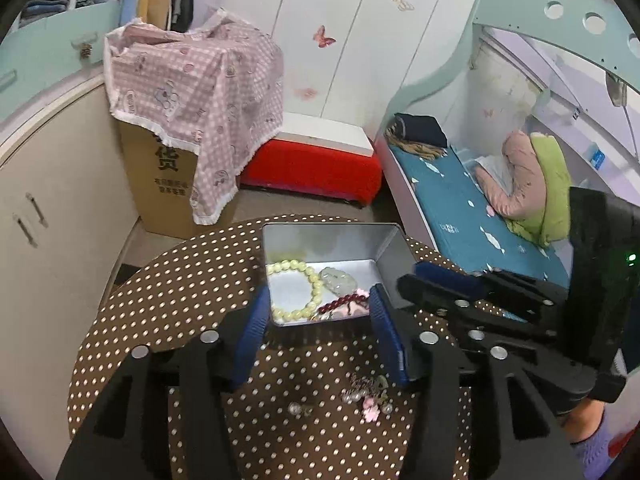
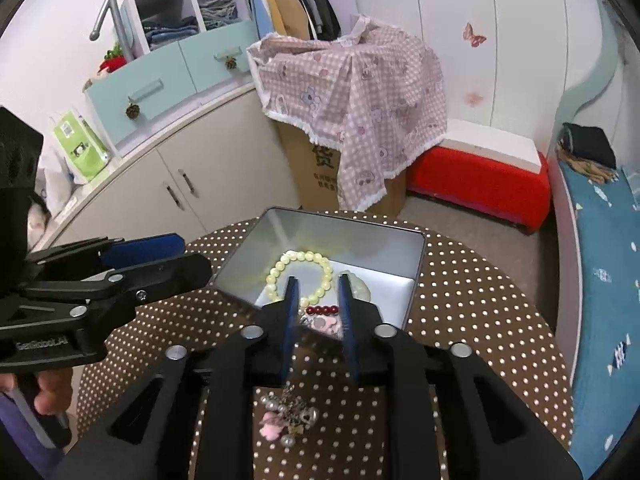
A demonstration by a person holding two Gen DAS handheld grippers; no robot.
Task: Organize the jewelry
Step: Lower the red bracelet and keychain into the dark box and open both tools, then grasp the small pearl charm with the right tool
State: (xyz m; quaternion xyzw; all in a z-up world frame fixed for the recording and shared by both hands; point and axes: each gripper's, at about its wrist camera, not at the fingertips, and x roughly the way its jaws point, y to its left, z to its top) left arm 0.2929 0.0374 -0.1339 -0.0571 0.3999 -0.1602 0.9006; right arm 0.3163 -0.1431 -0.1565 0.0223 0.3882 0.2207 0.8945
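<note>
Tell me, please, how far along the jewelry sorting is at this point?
Partly done. The open silver metal tin already holds a pale yellow bead bracelet, a translucent greenish pendant, a dark red bead bracelet and a pink piece. Nothing is in hand: the left gripper and right gripper both stand open and empty. Left on the brown polka-dot tablecloth: a pearl-and-pink-flower charm cluster and small silvery earrings.
</note>
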